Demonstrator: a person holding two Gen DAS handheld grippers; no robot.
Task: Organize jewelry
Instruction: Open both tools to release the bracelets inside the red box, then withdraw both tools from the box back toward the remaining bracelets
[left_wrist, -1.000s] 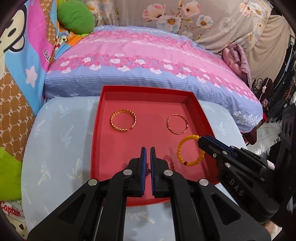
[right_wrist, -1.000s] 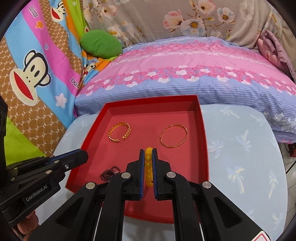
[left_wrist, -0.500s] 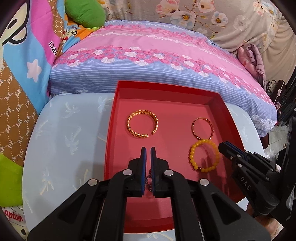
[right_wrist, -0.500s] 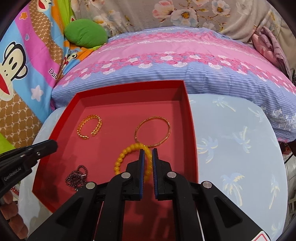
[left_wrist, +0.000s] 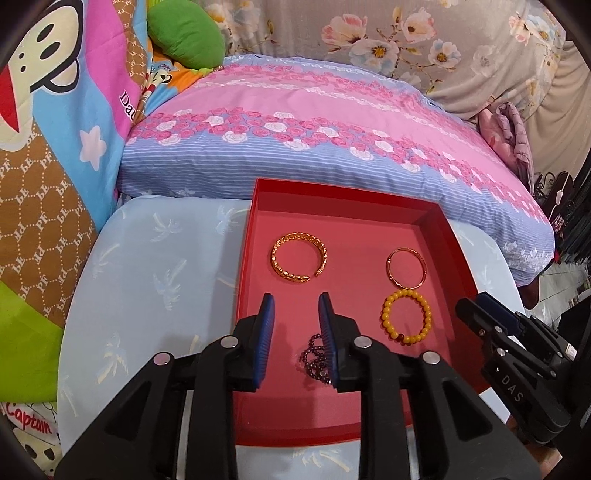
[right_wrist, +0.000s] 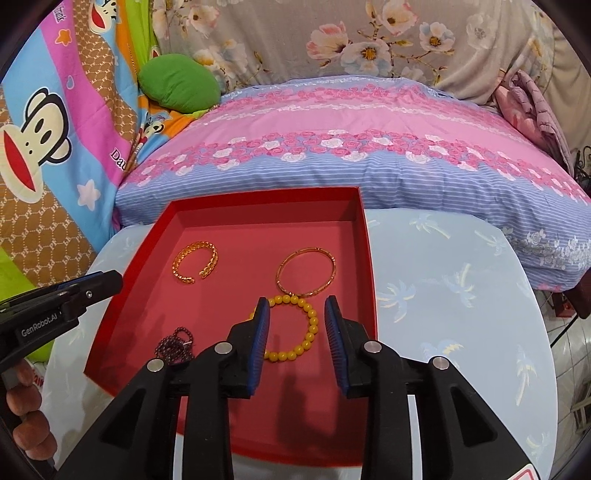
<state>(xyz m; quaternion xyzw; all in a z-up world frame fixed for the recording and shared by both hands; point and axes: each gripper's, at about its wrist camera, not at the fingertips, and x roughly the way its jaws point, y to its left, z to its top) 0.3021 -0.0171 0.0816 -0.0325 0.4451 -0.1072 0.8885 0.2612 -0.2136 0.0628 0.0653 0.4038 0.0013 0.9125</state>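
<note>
While both tools hang over the red tray (left_wrist: 436, 218), the left gripper (left_wrist: 295, 317) has just been parting its jaws — the dark bead chain (left_wrist: 314, 360) lies loose by the right pad. The right gripper (right_wrist: 295, 325) (also just opening) stands apart above the yellow bead bracelet (right_wrist: 295, 328), low centre. Twisted gold cuff (right_wrist: 195, 262) and thin bangle (right_wrist: 306, 273) lie behind.
</note>
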